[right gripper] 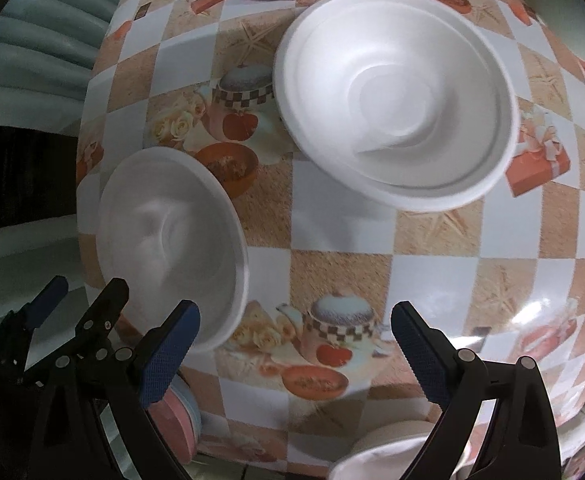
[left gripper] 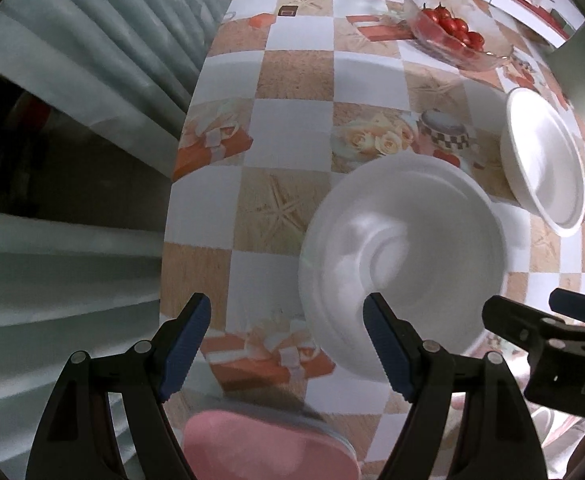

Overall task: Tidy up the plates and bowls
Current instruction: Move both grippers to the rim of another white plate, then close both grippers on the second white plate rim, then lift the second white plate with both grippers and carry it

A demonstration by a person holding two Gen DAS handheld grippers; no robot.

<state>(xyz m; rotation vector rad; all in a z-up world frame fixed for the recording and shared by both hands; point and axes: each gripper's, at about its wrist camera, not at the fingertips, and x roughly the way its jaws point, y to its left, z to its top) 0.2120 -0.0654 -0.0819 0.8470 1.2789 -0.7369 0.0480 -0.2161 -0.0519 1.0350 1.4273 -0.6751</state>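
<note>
left wrist view: the left gripper [left gripper: 286, 350] points down at the worktop [left gripper: 288, 76], which wears a checked cloth. its fingers [left gripper: 184, 350] stand wide with nothing between them. one white bowl [left gripper: 404, 256] sits just ahead of the right finger, upright and empty. a second bowl [left gripper: 544, 168] sits near it to the right, apart from it. a glass dish [left gripper: 460, 28] of tomatoes [left gripper: 452, 26] stands farther back. a pink plate [left gripper: 268, 448] lies at the bottom edge, under the gripper. the right gripper [left gripper: 552, 344] shows at the lower right.

right wrist view: the right gripper [right gripper: 294, 354] hangs over bare cloth, fingers [right gripper: 168, 354] wide and empty. one bowl [right gripper: 168, 236] sits by the left finger, the other bowl [right gripper: 396, 96] farther ahead. the left gripper [right gripper: 72, 308] shows at the lower left. the pink plate [right gripper: 176, 420] peeks out below.
</note>
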